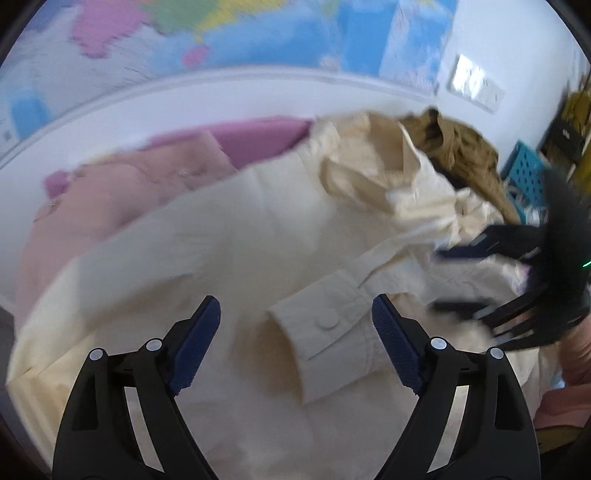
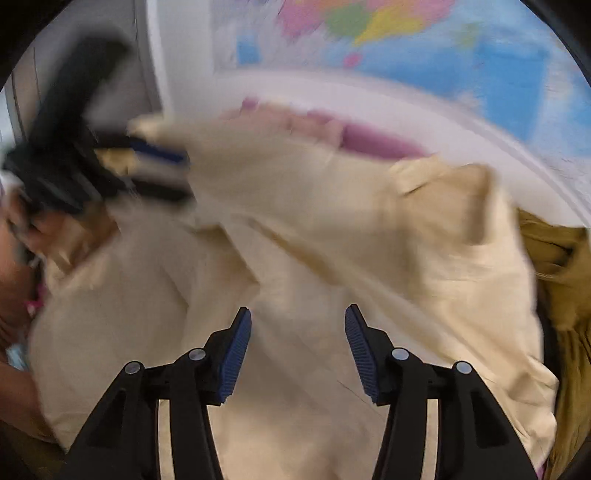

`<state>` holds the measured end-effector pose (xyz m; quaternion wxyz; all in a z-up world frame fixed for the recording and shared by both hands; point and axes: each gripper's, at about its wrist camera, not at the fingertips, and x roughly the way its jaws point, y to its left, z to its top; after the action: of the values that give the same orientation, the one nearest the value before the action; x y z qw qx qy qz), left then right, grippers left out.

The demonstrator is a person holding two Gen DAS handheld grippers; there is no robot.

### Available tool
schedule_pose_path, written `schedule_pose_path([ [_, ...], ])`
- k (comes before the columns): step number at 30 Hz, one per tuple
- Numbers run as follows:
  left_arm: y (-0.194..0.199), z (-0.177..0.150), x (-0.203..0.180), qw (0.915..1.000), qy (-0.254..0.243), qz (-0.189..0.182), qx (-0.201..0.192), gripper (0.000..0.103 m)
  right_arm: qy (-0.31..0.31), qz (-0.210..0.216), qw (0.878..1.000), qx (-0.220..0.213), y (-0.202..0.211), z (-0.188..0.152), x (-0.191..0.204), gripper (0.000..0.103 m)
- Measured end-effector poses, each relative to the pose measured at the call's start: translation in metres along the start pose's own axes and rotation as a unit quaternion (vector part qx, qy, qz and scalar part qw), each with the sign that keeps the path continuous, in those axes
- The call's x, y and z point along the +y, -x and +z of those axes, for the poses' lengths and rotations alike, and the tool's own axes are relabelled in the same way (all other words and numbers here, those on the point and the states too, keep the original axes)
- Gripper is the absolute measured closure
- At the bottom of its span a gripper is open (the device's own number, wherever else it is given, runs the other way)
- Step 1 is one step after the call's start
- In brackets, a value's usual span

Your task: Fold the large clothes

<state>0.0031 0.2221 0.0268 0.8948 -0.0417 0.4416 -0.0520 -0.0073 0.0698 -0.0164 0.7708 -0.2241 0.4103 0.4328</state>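
Cream shirt [image 1: 229, 236]: sleeve cuff [image 1: 325, 332] laid inward, body unfolded | left gripper [image 1: 295, 343], right gripper [image 2: 297, 350]: released, empty

Each fisheye camera sits on its own hand-held gripper and looks steeply down along the fingers, close above the cream shirt [image 1: 229, 236], the left wrist view from the left and the right wrist view from the right, both sharing the shirt and the wall map [image 1: 258, 33].
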Motion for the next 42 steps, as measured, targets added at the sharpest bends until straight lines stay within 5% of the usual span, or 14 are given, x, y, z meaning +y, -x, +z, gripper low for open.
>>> schedule_pose_path([
  [4, 0.051, -0.018, 0.028, 0.9969, 0.008, 0.059, -0.051, 0.017, -0.016, -0.008, 0.998, 0.059, -0.04, -0.009, -0.005, 0.052],
  [10, 0.095, -0.063, 0.079, 0.9898, 0.072, 0.104, -0.065, 0.017, -0.047, 0.009, 0.997, 0.06, -0.02, -0.015, -0.017, 0.049],
  [14, 0.097, -0.094, 0.093, 0.9876, 0.091, 0.117, -0.052, 0.017, -0.04, 0.027, 0.999, 0.018, 0.009, -0.008, -0.001, 0.046],
  [16, 0.1, -0.107, 0.096, 0.9872, 0.098, 0.115, -0.05, 0.017, -0.03, 0.059, 0.998, -0.011, 0.026, -0.001, 0.012, 0.045],
  [20, 0.113, -0.119, 0.104, 0.9854, 0.121, 0.095, -0.073, 0.017, 0.011, 0.19, 0.981, -0.04, 0.037, 0.022, 0.07, 0.032],
  [23, 0.124, -0.122, 0.109, 0.9828, 0.133, 0.091, -0.09, 0.017, 0.029, 0.291, 0.956, -0.015, 0.014, 0.036, 0.122, 0.03],
  [28, 0.137, -0.124, 0.115, 0.9804, 0.141, 0.095, -0.099, 0.017, 0.054, 0.35, 0.934, 0.04, -0.028, 0.043, 0.204, 0.023],
  [29, 0.141, -0.125, 0.115, 0.9801, 0.143, 0.095, -0.101, 0.017, 0.056, 0.358, 0.93, 0.052, -0.037, 0.043, 0.217, 0.024],
  [32, 0.151, -0.128, 0.116, 0.9793, 0.14, 0.104, -0.103, 0.017, 0.062, 0.366, 0.926, 0.062, -0.047, 0.049, 0.234, 0.083],
  [33, 0.155, -0.129, 0.117, 0.9793, 0.139, 0.103, -0.106, 0.017, 0.052, 0.377, 0.923, 0.063, -0.044, 0.052, 0.232, 0.09],
  [42, 0.192, -0.13, 0.118, 0.9762, 0.131, -0.005, -0.172, 0.016, 0.009, 0.383, 0.919, -0.091, 0.101, 0.073, 0.103, 0.096],
])
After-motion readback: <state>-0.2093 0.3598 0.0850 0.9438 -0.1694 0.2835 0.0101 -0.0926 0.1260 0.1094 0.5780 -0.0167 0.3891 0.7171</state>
